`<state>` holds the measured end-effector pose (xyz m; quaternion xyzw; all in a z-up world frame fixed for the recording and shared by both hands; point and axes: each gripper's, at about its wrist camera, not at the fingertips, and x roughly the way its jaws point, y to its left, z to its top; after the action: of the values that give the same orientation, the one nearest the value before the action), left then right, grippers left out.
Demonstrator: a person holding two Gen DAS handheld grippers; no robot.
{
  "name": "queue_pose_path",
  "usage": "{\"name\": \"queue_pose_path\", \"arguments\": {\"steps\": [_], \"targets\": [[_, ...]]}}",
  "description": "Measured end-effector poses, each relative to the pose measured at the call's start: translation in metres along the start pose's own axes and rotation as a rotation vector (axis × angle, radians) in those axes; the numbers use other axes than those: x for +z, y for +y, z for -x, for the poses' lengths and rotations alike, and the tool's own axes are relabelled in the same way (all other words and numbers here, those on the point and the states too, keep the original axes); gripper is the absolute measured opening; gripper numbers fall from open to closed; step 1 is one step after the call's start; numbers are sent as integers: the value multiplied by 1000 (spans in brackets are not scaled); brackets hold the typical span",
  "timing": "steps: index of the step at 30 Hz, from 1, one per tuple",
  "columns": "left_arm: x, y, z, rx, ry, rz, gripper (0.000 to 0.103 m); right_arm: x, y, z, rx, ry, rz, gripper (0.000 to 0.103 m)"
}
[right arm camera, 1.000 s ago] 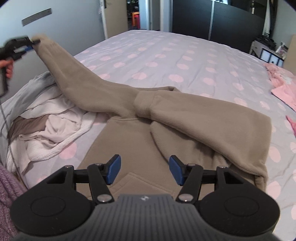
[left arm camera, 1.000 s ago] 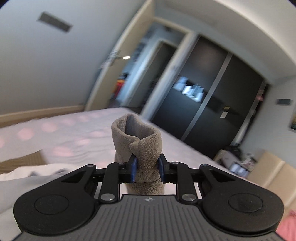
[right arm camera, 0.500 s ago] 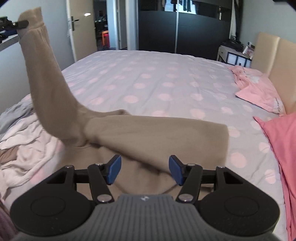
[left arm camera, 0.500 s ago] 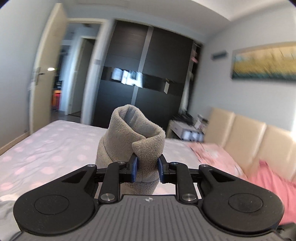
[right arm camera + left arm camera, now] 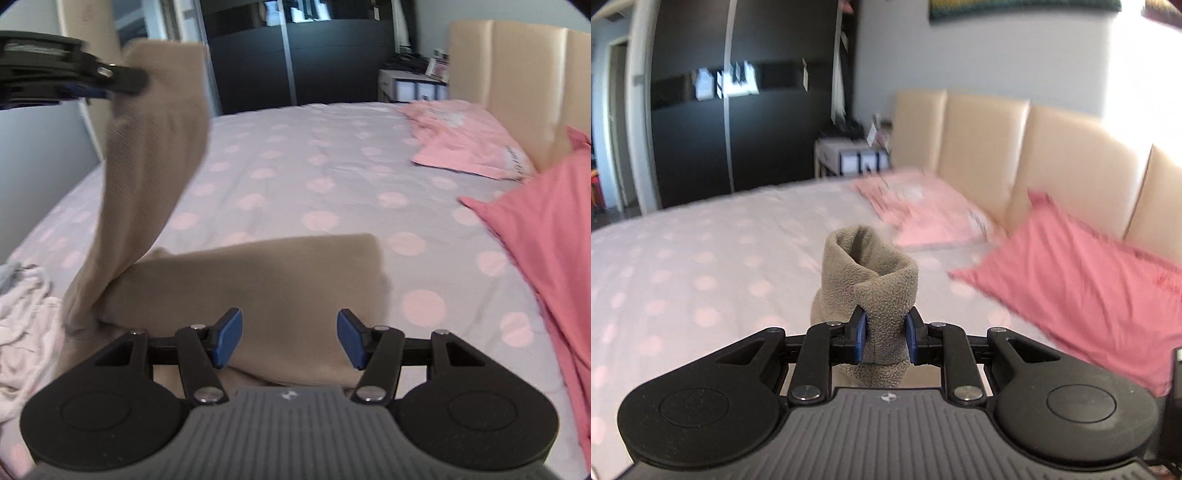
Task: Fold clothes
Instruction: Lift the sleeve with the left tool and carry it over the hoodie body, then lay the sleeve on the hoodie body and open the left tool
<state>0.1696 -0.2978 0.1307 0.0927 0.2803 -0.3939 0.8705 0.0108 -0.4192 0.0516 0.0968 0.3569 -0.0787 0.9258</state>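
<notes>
Count on the bed (image 5: 314,177): one tan fleece garment (image 5: 258,284), one heap of pale clothes (image 5: 26,321), one folded pink garment (image 5: 465,144), and one pink pillow (image 5: 546,236). Two grippers are in view.

The left gripper (image 5: 884,338) is pinching the cuff of the tan garment's sleeve (image 5: 868,277). Its blue pads press on the bunched fleece from both sides, and the cuff's open mouth stands up just ahead of the fingertips. In the right wrist view this gripper (image 5: 110,83) sits at the upper left, raised well above the bed, with the sleeve (image 5: 147,177) hanging from it in a long slant down to the garment's body.

The right gripper (image 5: 288,339) has its jaws spread apart with nothing between the pads. The body of the tan garment lies flat on the bed directly below and ahead of its fingers, extending somewhat right of them. The sleeve's root joins the body to the left of this gripper.

The pale heap lies at the right gripper's far left. The pink pillow is to its right, and the folded pink garment is ahead and to the right, near the beige headboard (image 5: 517,74).
</notes>
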Motion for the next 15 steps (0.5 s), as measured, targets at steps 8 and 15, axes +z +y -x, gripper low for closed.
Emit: {"name": "queue_pose_path", "arguments": {"steps": [8, 15], "targets": [[-53, -50, -115, -23, 191, -109, 19, -14, -46, -36, -85, 69, -42, 54], [-87, -82, -167, -59, 322, -203, 19, -28, -69, -76, -104, 208, -65, 42]]}}
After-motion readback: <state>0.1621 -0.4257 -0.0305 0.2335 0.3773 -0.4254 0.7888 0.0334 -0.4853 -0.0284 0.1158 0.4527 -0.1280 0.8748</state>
